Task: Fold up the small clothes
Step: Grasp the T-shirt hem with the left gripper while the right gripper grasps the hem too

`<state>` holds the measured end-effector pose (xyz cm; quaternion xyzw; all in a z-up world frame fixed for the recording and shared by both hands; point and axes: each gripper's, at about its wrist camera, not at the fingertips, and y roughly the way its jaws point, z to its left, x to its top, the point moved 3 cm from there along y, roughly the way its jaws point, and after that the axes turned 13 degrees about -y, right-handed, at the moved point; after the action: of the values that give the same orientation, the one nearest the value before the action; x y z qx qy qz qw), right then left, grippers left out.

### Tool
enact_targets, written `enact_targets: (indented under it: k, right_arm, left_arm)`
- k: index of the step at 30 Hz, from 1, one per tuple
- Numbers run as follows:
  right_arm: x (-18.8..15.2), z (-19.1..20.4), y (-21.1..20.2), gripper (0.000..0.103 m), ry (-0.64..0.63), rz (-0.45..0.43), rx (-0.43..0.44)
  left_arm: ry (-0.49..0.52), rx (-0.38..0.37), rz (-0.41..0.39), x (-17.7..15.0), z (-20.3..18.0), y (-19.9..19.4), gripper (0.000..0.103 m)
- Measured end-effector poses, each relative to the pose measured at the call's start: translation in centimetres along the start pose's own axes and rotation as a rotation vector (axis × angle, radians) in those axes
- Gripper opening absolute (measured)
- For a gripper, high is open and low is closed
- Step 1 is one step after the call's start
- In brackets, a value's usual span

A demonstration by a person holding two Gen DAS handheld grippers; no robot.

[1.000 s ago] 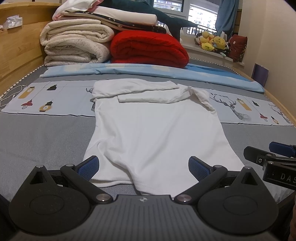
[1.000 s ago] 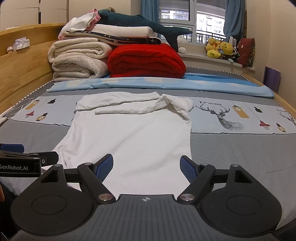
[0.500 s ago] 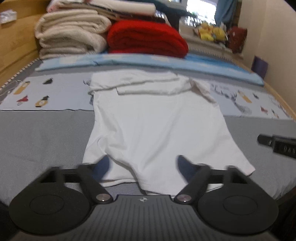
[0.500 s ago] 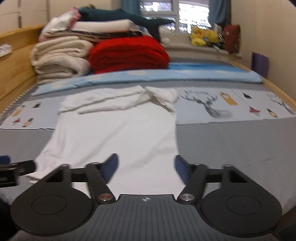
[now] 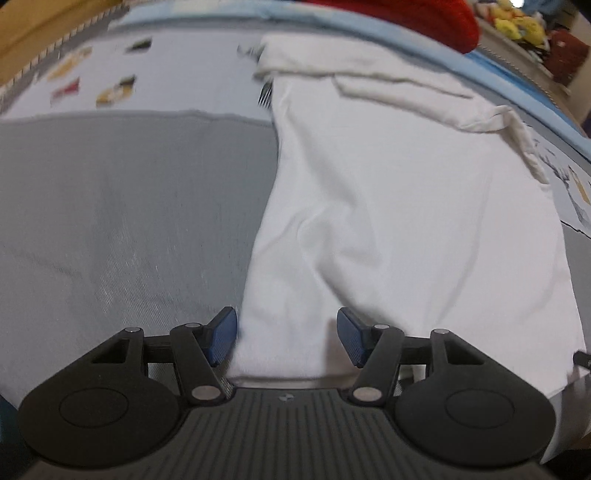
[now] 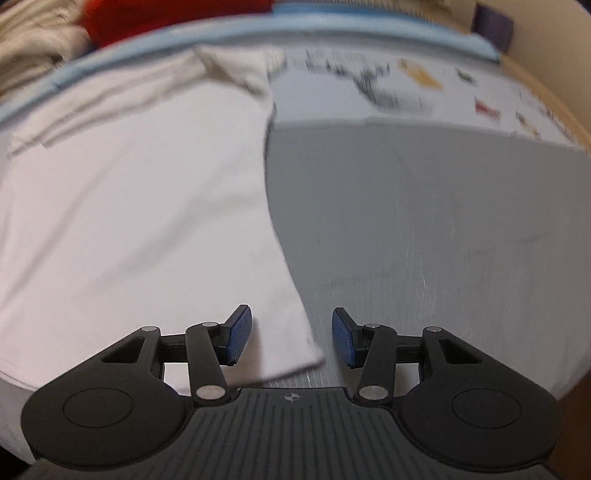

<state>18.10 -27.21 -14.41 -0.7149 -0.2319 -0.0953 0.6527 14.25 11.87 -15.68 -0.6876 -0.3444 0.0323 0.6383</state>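
Observation:
A white T-shirt (image 5: 406, 206) lies flat on the grey bed cover, its sleeves folded in at the far end. My left gripper (image 5: 286, 341) points steeply down over the shirt's near left hem corner. Its jaws are closing, and the cloth edge sits between the blue pads (image 5: 221, 338), which do not press on it. In the right wrist view the same T-shirt (image 6: 140, 206) fills the left half. My right gripper (image 6: 291, 338) hangs over the near right hem corner, jaws closing, with the corner between the pads (image 6: 238, 336), still apart from it.
The grey bed cover (image 5: 122, 221) spreads to the left of the shirt and also to its right (image 6: 424, 221). A printed pale strip (image 6: 406, 85) and a blue sheet edge (image 6: 258, 29) run across the far side. A red blanket (image 5: 424, 14) lies beyond them.
Both grippers have dropped and tipped down toward the shirt's near hem corners. Their jaws have narrowed. The stacked bedding and window have slid out of the top of both views.

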Motion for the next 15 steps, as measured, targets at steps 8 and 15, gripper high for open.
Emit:
enact_targets:
  k: [8,15]
  right_arm:
    - [-0.5,0.1,-0.1,0.006,-0.035,-0.012,0.004]
    - [-0.9,-4.0,-2.8,0.005,0.078,-0.066,-0.046]
  left_arm:
    - [0.079,0.026,-0.02,-1.2,-0.4,-0.1,0.012]
    - [0.174,-0.08,-0.089,-2.3,-1.1,-3.7,0.008]
